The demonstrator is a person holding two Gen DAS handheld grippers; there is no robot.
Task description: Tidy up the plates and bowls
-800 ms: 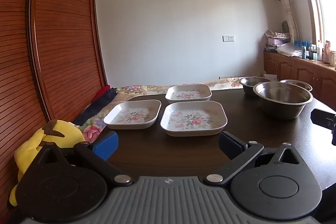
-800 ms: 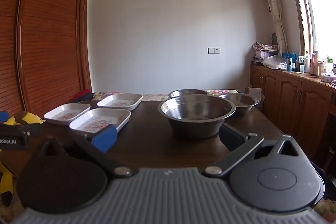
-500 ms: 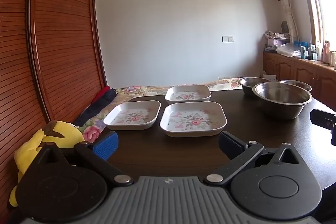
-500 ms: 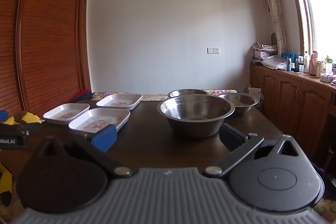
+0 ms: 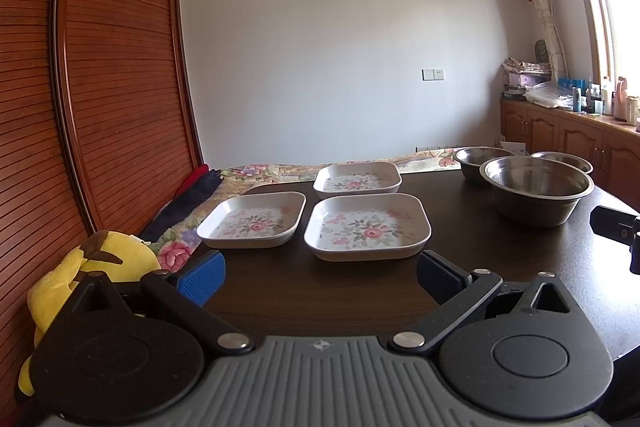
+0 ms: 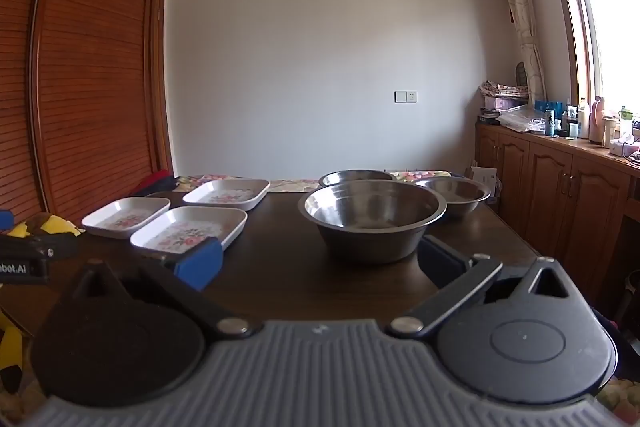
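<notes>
Three floral square plates sit in a loose cluster on the dark surface [image 5: 360, 291], the nearest plate [image 5: 368, 233] straight ahead of the left claw [image 5: 318, 269], a second plate [image 5: 252, 221] touching or just beside it on its left, and a third plate [image 5: 357, 181] behind it. To the right of that nearest plate stand three steel bowls, the large bowl [image 6: 374, 217] directly in front of the right claw [image 6: 318, 259], two smaller bowls [image 6: 454, 193] behind it. Each claw stands fully spread and holds nothing, hovering at the near edge. That pairing looks deliberate: one claw faces the plates, the other the bowls, probably so that each kind can be stacked separately.
</notes>
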